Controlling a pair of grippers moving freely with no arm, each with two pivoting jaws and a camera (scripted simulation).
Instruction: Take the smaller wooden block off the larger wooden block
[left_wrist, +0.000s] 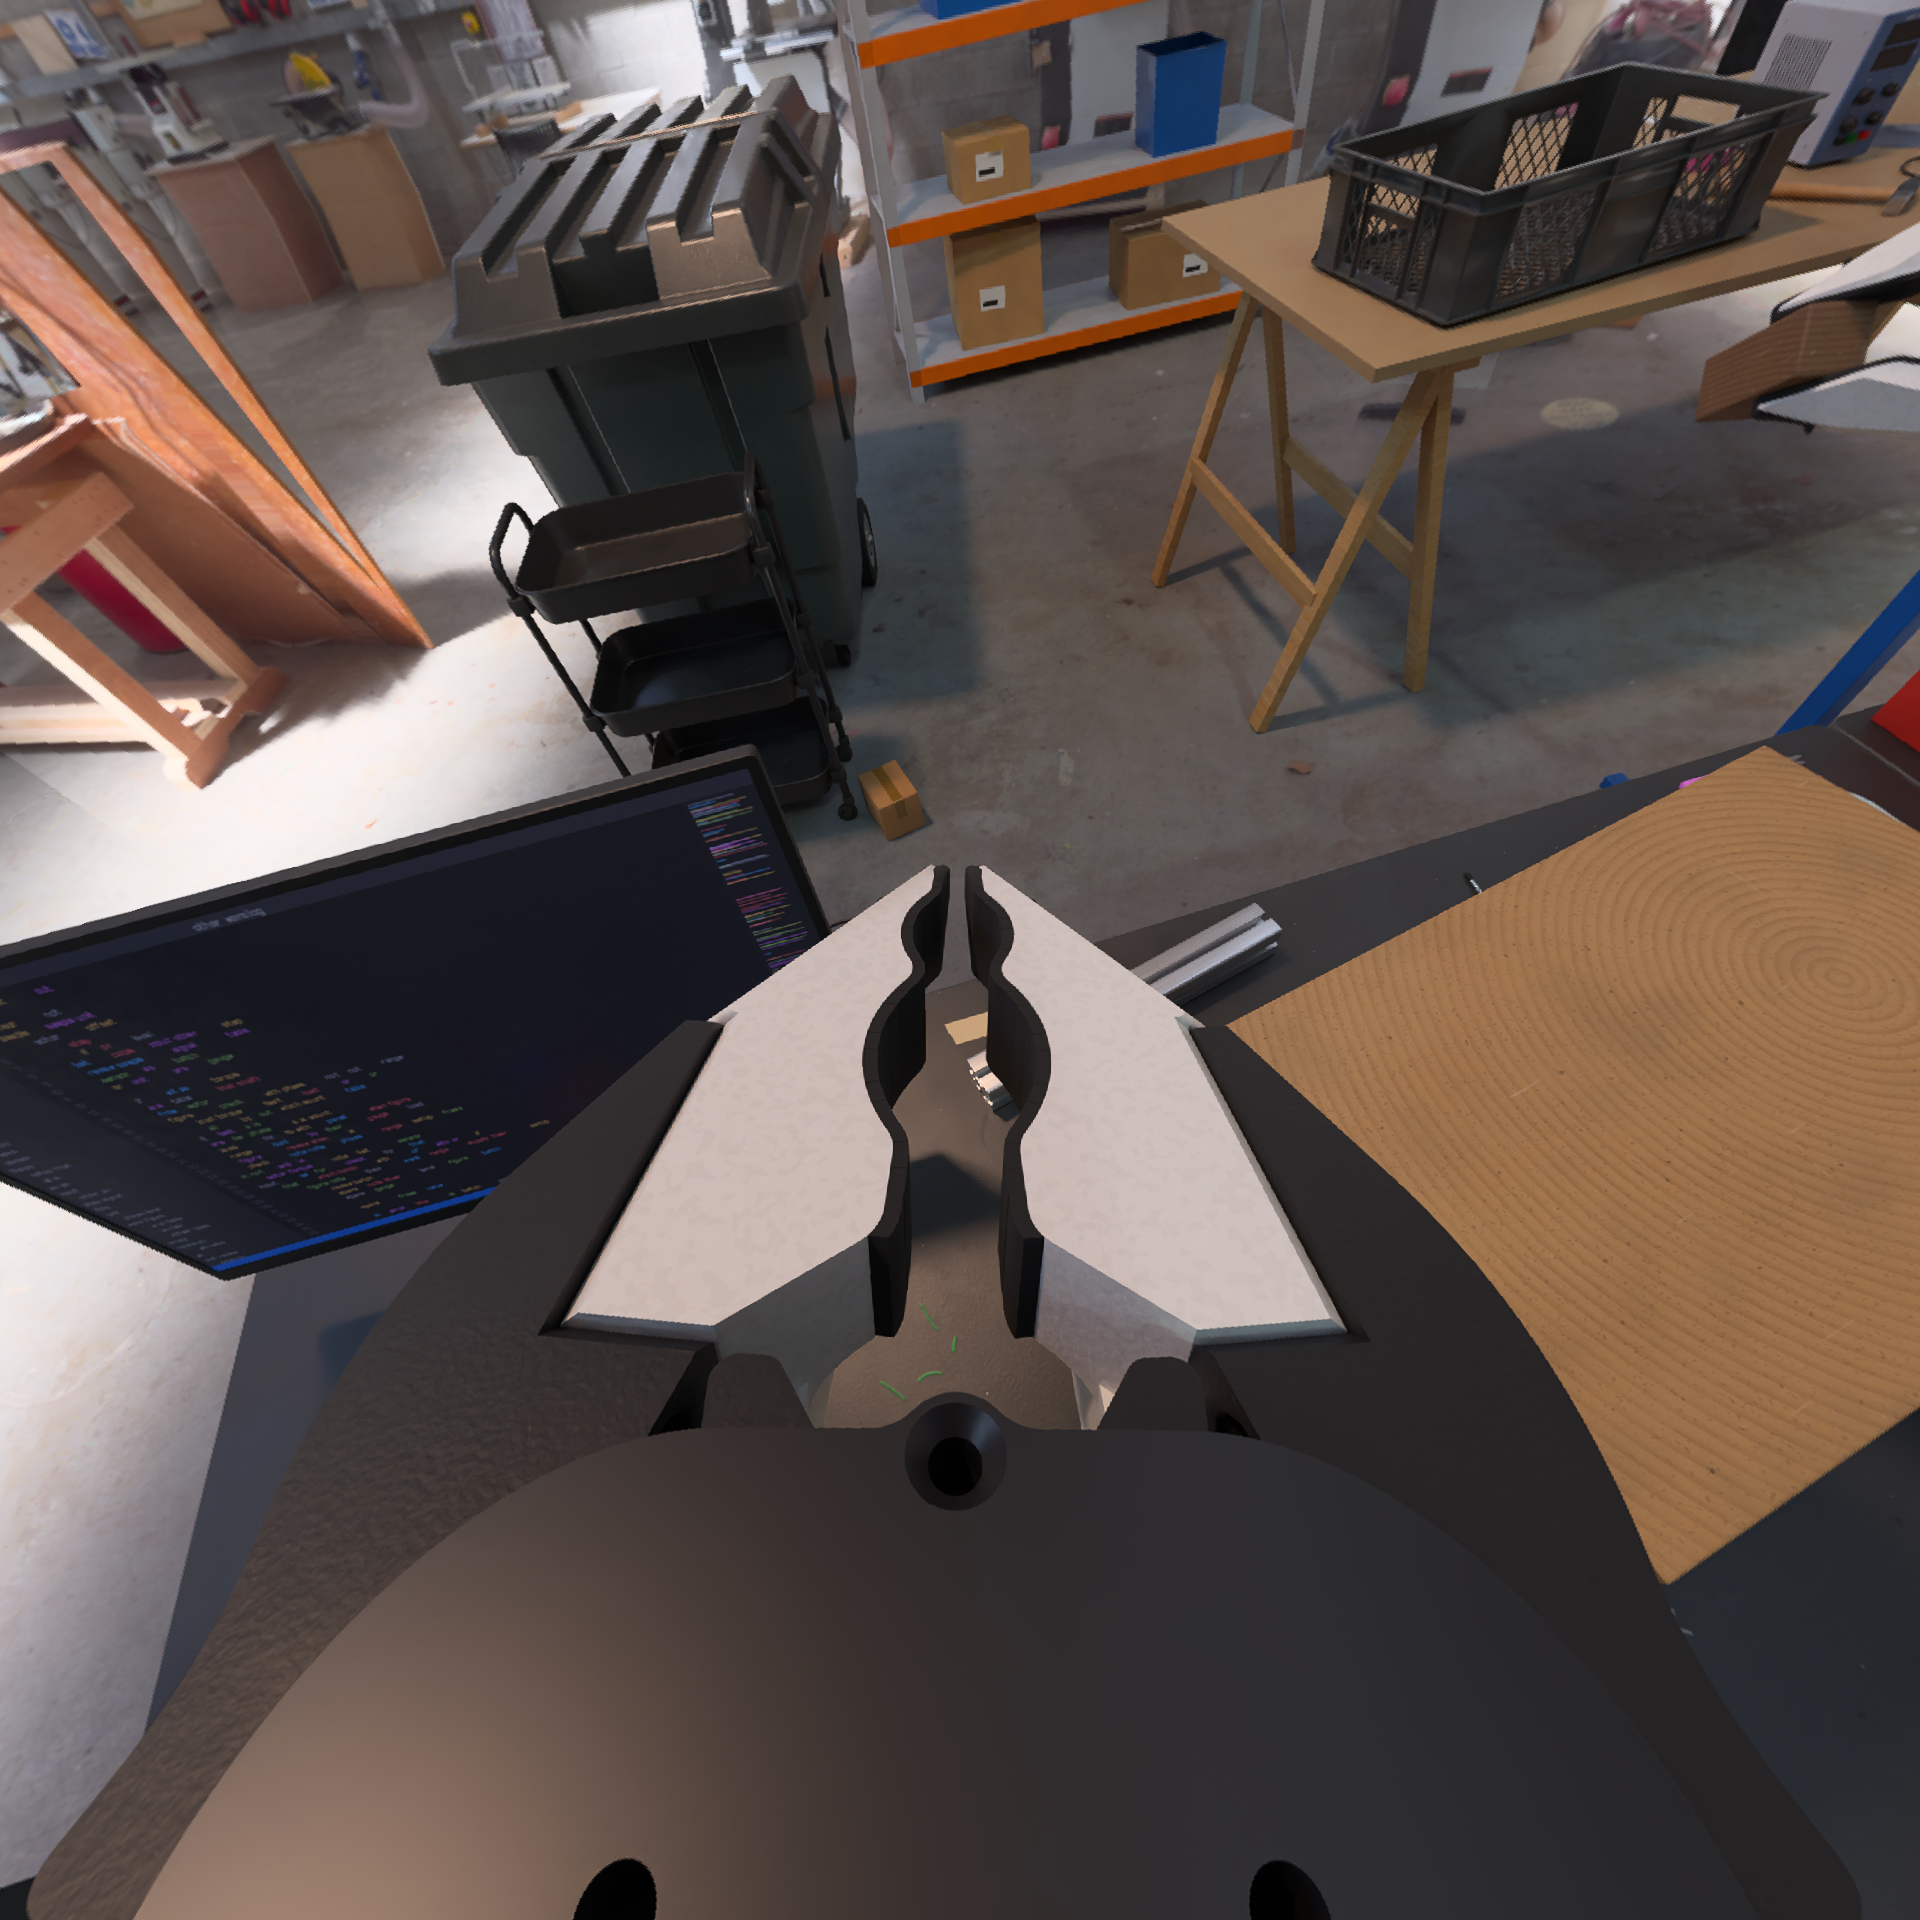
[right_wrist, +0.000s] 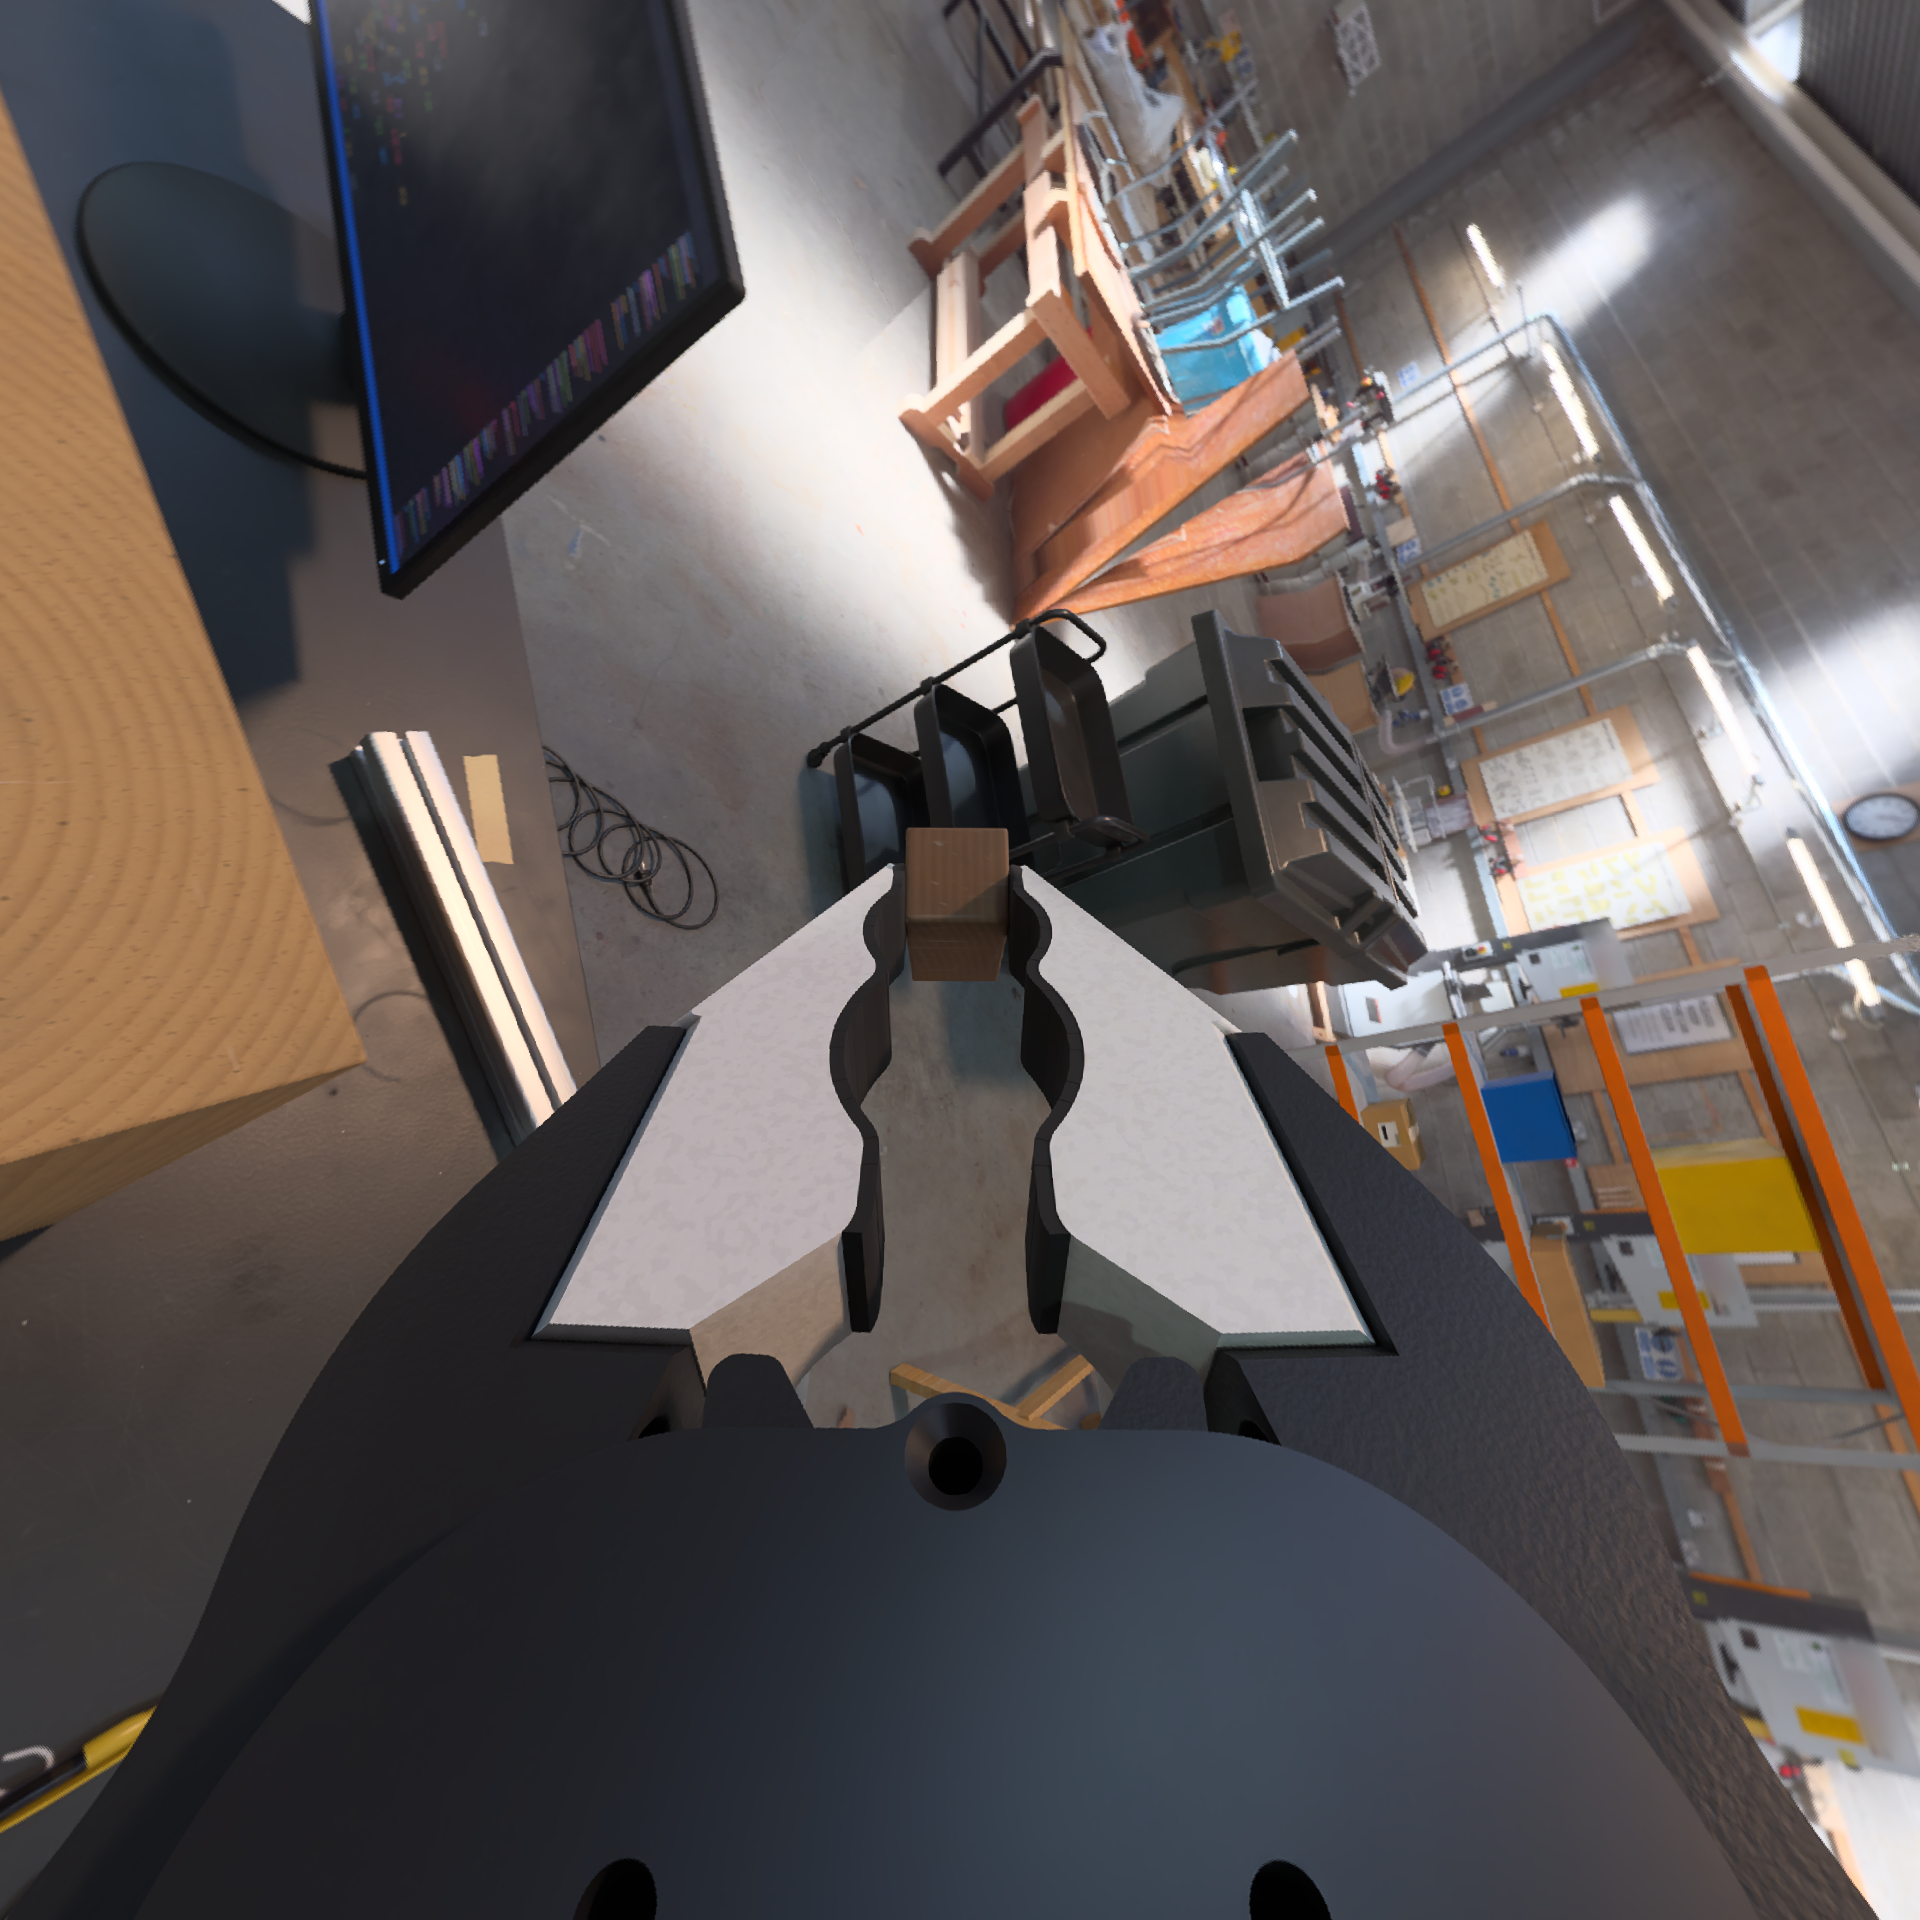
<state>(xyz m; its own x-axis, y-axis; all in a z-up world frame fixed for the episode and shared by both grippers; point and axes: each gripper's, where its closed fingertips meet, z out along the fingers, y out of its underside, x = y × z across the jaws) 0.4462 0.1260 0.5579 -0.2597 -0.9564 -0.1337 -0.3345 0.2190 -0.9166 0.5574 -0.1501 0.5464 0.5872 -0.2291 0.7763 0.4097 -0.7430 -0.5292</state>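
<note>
Monitor (right_wrist: 499, 260) and aluminium rail (right_wrist: 457, 914) flank right tongs (right_wrist: 956, 894) gripping smaller block (right_wrist: 956, 904).

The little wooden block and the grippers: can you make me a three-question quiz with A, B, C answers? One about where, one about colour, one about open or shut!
1. Where is the smaller wooden block?
A. Between the right gripper fingertips
B. On the computer monitor
C. Inside the black crate

2. What colour is the block?
A. Blue
B. Brown
C. White

3. How is the left gripper?
A. Wide open
B. Holding a block
C. Nearly shut, empty

Answers: 1 A, the tips clamp its sides. 2 B, it shows brown wood. 3 C, only a thin gap shows, nothing inside.
</note>
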